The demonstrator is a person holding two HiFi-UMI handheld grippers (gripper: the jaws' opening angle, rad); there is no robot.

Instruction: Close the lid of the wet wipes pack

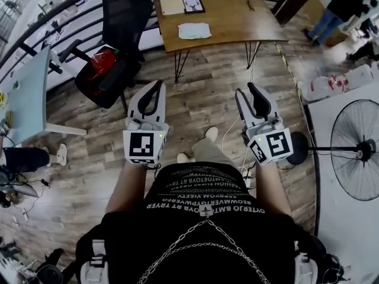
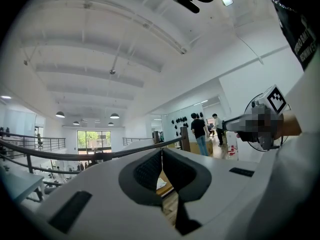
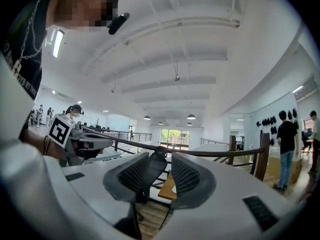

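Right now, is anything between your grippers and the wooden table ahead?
Nothing visible: only bare floor lies between the left gripper, the right gripper and the wooden table. The black chair stands off to the left. A pale flat item on it may be the pack.

One brown wooden tabletop [image 1: 231,16], one black office chair [image 1: 124,16], one black standing fan [image 1: 362,150], and two white plastic tools: left gripper [image 1: 155,87], right gripper [image 1: 249,90].

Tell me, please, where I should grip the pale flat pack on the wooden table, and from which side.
Probably across its shorter width, coming from above on the near side. The pale flat pack lies flat on the wooden table, its long sides running left to right, with bare wood around it. Its lid is too small to make out.
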